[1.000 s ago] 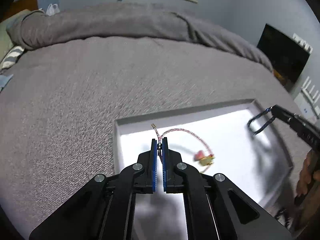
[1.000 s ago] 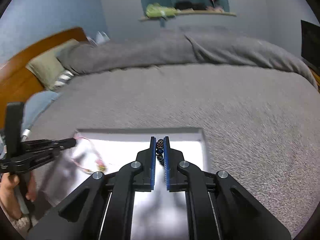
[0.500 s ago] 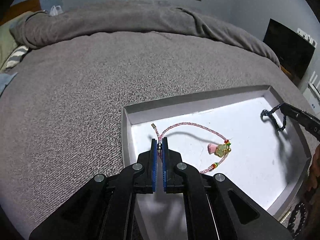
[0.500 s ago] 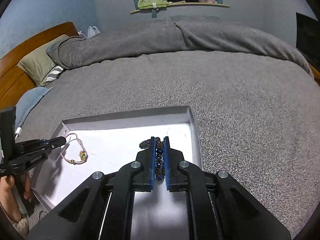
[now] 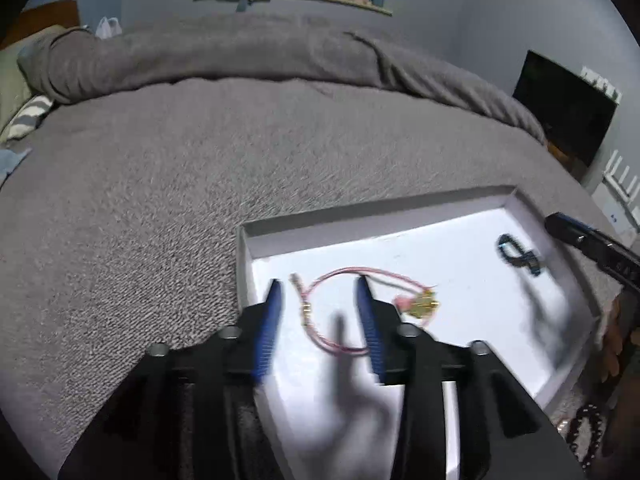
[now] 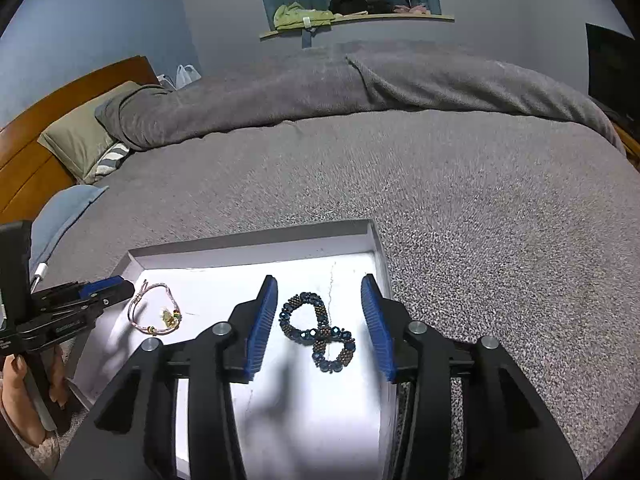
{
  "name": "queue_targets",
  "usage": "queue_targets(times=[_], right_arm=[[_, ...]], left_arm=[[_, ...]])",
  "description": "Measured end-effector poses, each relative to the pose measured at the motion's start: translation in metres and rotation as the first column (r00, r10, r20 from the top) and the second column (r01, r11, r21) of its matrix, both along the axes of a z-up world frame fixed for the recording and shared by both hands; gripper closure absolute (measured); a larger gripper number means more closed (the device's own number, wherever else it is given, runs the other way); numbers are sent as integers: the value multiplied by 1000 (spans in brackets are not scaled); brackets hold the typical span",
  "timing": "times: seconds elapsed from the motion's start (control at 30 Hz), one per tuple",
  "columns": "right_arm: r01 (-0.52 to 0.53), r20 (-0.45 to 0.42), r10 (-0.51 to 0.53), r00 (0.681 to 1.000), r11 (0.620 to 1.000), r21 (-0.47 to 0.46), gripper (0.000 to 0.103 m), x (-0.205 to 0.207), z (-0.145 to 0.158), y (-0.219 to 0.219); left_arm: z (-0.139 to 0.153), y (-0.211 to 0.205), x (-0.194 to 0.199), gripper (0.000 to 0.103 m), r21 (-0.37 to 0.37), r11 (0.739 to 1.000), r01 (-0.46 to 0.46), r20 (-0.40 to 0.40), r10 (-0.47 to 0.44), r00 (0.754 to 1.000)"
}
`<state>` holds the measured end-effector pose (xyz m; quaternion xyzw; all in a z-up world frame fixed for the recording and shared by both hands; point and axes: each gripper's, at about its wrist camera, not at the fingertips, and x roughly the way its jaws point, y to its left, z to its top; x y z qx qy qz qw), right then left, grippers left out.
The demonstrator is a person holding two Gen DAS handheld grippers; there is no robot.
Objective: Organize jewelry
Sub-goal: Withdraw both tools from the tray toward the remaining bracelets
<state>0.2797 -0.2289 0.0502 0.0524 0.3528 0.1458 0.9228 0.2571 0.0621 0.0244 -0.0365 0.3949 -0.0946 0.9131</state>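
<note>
Blanket [image 6: 460, 200], grey, covers the bed and carries a white tray [image 6: 256, 246]. Left gripper [image 5: 319, 292] and right gripper [image 6: 319, 292] both stand wide, holding nothing. Blue beaded bracelet [image 6: 318, 330] and pink cord bracelet [image 5: 340, 312] lie inside the tray, well apart.
</note>
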Motion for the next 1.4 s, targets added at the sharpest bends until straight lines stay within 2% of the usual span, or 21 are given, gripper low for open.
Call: queue_targets(times=[0.03,0.07,0.2,0.27,0.37,0.6,0.67,0.8,1.03,1.27,1.4], right_arm=[[3,8,-3,1000,1000,-3,52,-3,3,0],[8,18,-8,1000,1000,-12,46,-7,6,1],[28,65,-24,998,998,-60,39,-31,17,3],[32,79,-27,997,997,-65,32,-44,21,3],[48,94,-41,995,996,-76,31,-61,28,1],[48,110,-41,993,997,-63,21,-99,38,-3],[48,120,-40,992,997,-65,14,-110,40,-6],[46,118,-42,992,998,-36,6,-132,41,-14],[39,118,-37,992,999,-11,5,-167,30,-25],[29,119,-26,993,999,-21,5,-194,15,-31],[43,106,-39,994,998,-37,5,-205,6,-40]], left_arm=[[5,-2,-4,37,8,1000,-8,11,8,1000],[12,-4,-12,34,27,999,-17,40,16,999],[28,-13,-32,30,46,999,-17,86,13,996],[32,-16,-43,26,48,999,-21,98,16,995],[33,-20,-56,25,43,999,-33,81,30,996],[36,-27,-89,20,50,997,-56,80,52,995],[37,-31,-100,18,55,996,-65,90,60,994],[37,-36,-128,12,99,990,-97,119,85,989],[34,-37,-165,10,148,981,-126,151,104,983],[38,-27,-186,9,130,983,-128,161,106,981],[30,-21,-196,8,131,982,-132,148,112,983]])
